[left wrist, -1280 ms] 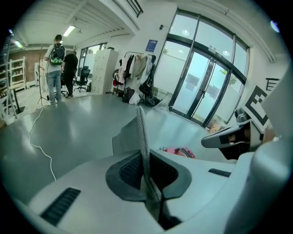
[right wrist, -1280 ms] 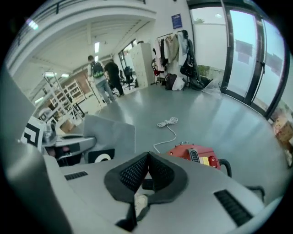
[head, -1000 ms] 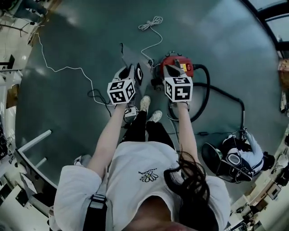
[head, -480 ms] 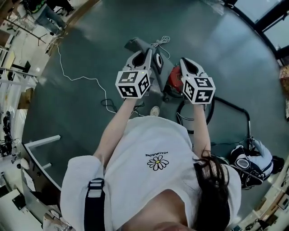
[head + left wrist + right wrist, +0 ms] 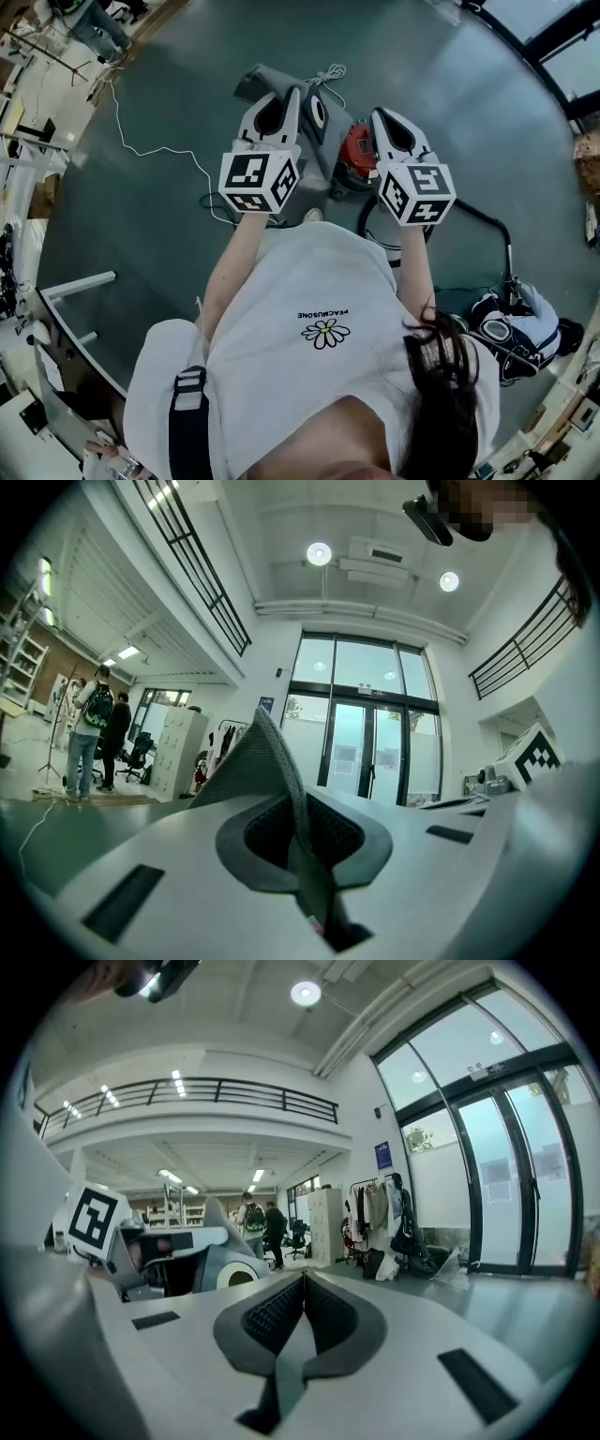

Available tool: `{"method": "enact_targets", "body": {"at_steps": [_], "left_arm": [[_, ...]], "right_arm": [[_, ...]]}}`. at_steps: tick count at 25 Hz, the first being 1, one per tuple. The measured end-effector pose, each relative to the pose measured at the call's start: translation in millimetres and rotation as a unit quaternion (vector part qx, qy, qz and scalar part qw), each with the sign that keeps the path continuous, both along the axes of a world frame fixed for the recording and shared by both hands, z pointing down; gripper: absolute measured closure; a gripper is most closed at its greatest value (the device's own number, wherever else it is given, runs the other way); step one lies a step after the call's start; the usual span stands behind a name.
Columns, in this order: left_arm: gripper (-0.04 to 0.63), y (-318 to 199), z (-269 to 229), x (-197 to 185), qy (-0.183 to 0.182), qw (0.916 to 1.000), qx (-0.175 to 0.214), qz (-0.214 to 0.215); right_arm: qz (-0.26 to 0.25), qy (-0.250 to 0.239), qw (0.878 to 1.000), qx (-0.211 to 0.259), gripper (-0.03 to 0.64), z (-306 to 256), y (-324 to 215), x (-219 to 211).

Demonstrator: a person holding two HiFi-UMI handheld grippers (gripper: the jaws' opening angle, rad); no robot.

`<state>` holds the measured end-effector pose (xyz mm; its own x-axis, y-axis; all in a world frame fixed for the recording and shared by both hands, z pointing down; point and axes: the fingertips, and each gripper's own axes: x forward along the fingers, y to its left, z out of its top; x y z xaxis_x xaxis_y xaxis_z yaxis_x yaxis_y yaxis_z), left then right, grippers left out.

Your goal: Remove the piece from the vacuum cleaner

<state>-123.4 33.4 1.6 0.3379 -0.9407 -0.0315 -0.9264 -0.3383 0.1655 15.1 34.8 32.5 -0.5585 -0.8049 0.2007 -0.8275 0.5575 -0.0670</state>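
The red vacuum cleaner stands on the floor in front of the person, partly hidden behind both raised grippers. My left gripper is shut on a grey vacuum piece with a round socket end, held up in the air. In the left gripper view the grey textured piece sticks up from between the closed pads. My right gripper is shut with nothing in it; its pads meet. The right gripper view shows the held piece to its left.
A black hose curls from the vacuum to the right. A white cord trails across the dark floor on the left. A black-and-white machine sits at the right, a white metal frame at the left. People stand far off.
Both grippers have risen from floor level near the vacuum to chest height. The grey piece has come up with the left gripper, away from the red vacuum.
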Motion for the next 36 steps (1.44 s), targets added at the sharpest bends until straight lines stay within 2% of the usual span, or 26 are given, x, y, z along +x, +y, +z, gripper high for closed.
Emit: {"method": "enact_targets", "body": {"at_steps": [3, 12, 31, 36], "left_arm": [[0.58, -1.3, 8.0, -1.0, -0.005, 0.9999, -0.01, -0.006], [0.58, -19.7, 8.2, -3.1, -0.005, 0.9998, -0.006, -0.015], [0.58, -56.6, 19.5, 25.9, 0.018, 0.9993, -0.029, 0.014], [0.58, -60.7, 19.9, 25.1, 0.018, 0.9991, -0.03, 0.025]], "right_arm": [[-0.007, 0.066, 0.998, 0.022, 0.603, 2.7, 3.9, -4.5], [0.01, 0.111, 0.993, 0.032, 0.603, 9.9, -8.7, 1.4], [0.027, 0.111, 0.993, 0.019, 0.603, 13.8, -37.0, 25.1], [0.027, 0.112, 0.993, 0.016, 0.603, 16.2, -38.1, 17.4]]}}
